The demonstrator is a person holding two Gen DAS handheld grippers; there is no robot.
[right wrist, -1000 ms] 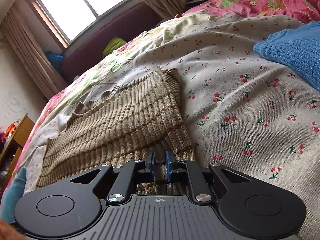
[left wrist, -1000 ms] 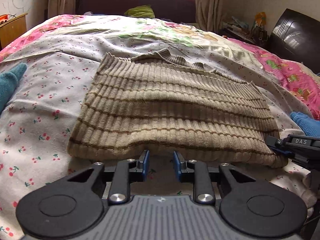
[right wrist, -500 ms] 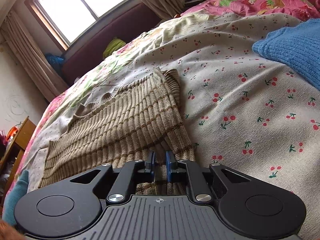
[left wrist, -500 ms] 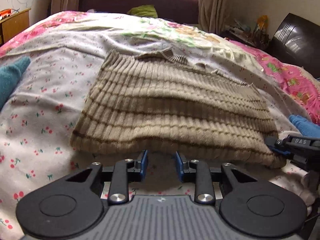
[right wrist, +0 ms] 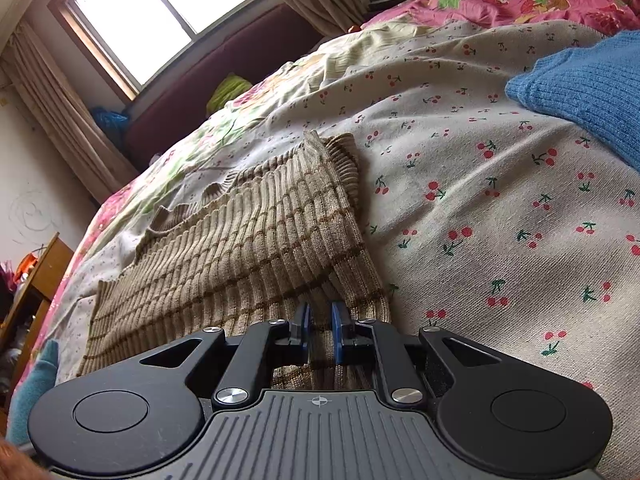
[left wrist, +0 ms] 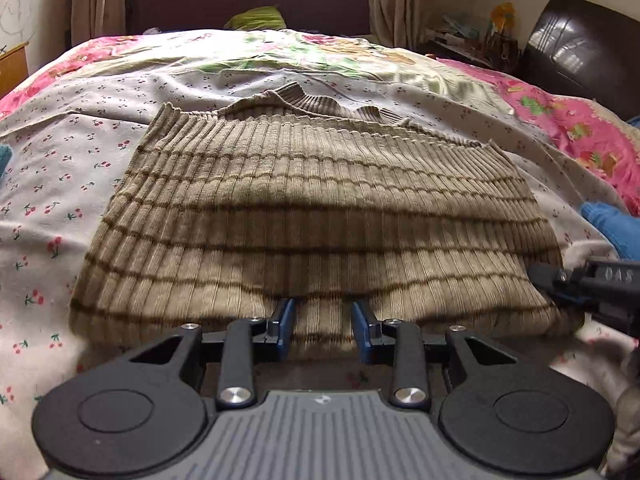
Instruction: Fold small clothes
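Here the right hand-held gripper [right wrist: 320,322] pinches the sweater [left wrist: 312,216]; the left [left wrist: 323,320] just widened around its hem.

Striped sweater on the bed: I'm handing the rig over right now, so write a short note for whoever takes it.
Left hand-held gripper: open, jaws just opening, near hem of the striped sweater between them, not pinched.
Right hand-held gripper: shut on the sweater's near right corner.
Sweater lies flat on the cherry-print sheet, sides apparently folded in, collar at the far end.
Blue knit waits to the right.
Left: grip the hem with the left, probably fold it toward the collar, then the other clothes.
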